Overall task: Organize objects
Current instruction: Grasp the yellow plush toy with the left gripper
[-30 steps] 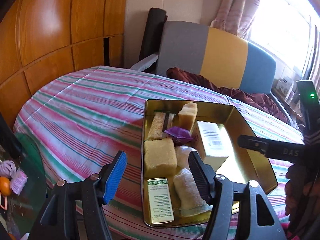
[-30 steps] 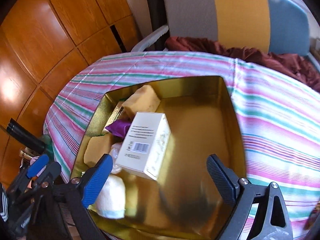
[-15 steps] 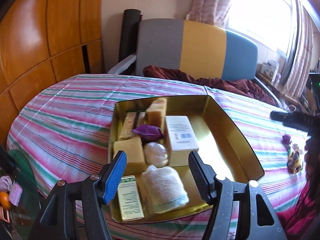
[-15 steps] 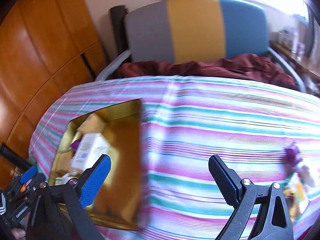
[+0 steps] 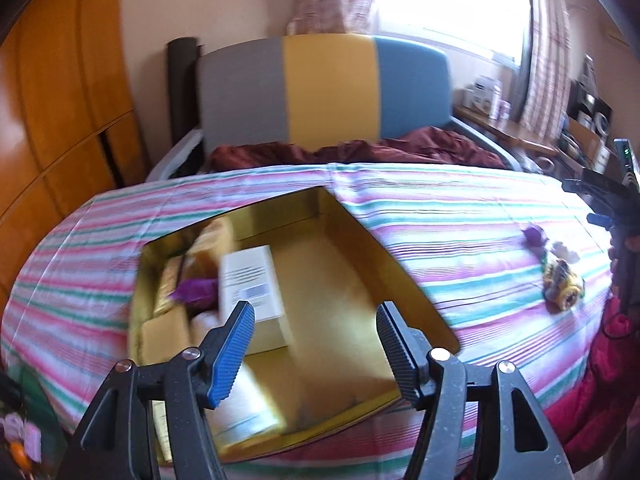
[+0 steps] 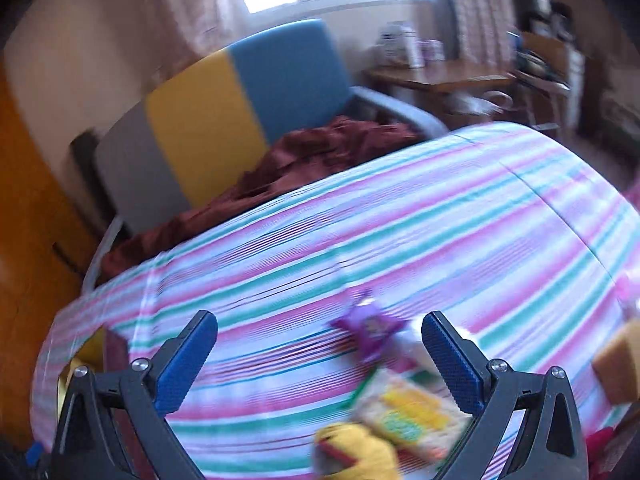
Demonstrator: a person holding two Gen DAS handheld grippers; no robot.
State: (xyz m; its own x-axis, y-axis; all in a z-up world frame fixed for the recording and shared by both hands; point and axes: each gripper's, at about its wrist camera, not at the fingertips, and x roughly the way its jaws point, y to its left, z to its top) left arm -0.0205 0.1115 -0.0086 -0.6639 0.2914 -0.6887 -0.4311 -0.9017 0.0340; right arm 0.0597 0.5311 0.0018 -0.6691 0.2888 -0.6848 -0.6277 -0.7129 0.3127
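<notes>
left wrist view: left gripper (image 5: 314, 322) at 6 o'clock, fingers spread with nothing between them, poised over the near end of the gold tin tray (image 5: 404, 284). inside the tray, toward 9 o'clock, lie a white box (image 5: 250, 282), a purple wrapper (image 5: 192, 290), yellow sponges (image 5: 166, 334) and other blurred pieces; the half toward 3 o'clock is bare gold floor. the tray rests on a striped tablecloth (image 5: 460, 216). at 3 o'clock, well apart from the tray, a small pile of loose items (image 5: 560, 276) lies on the cloth. at 12 o'clock stands a grey, yellow and blue chair (image 5: 324, 92) with a maroon cloth (image 5: 360, 152) on its seat

right wrist view: right gripper (image 6: 320, 346) at 6 o'clock, jaws opening and wide, gripping nothing. between and below the fingers, toward 5 o'clock, lie a yellow-green packet (image 6: 408, 412), a yellow object (image 6: 352, 456) and a purple wrapped item (image 6: 370, 326), all blurred
</notes>
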